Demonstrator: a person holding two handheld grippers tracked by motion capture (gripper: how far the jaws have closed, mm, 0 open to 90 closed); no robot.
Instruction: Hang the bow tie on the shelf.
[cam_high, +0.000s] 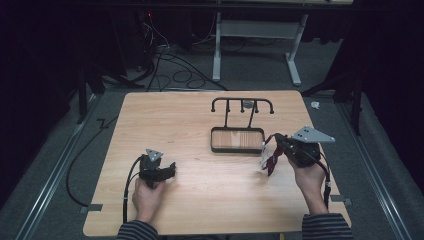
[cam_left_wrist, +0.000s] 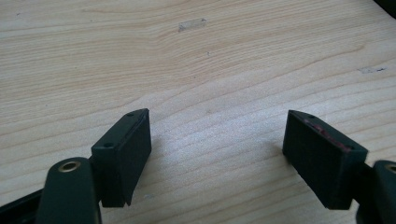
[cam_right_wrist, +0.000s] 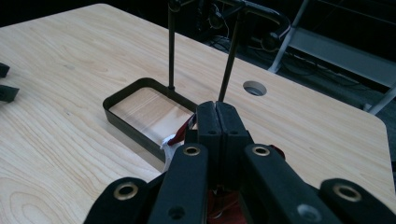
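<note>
Left tool (cam_high: 172, 169) rests low on the bench (cam_high: 190, 200), jaws spread. Right tool (cam_high: 274, 142) raised beside rack tray (cam_high: 237, 139), pinching red-white fabric (cam_high: 268, 157) (item mostly hidden).

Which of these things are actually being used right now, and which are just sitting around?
In use:
right gripper, shut on a dark red and white cloth item
black stand with tray and hooks, probably its target

Idle:
left gripper, open above bare table
floor cables

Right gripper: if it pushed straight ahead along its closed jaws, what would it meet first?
Probably the black tray of the rack, or one of its thin uprights, just past the right gripper, which is clamped on a red-and-white item. Depth is hard to judge.
</note>
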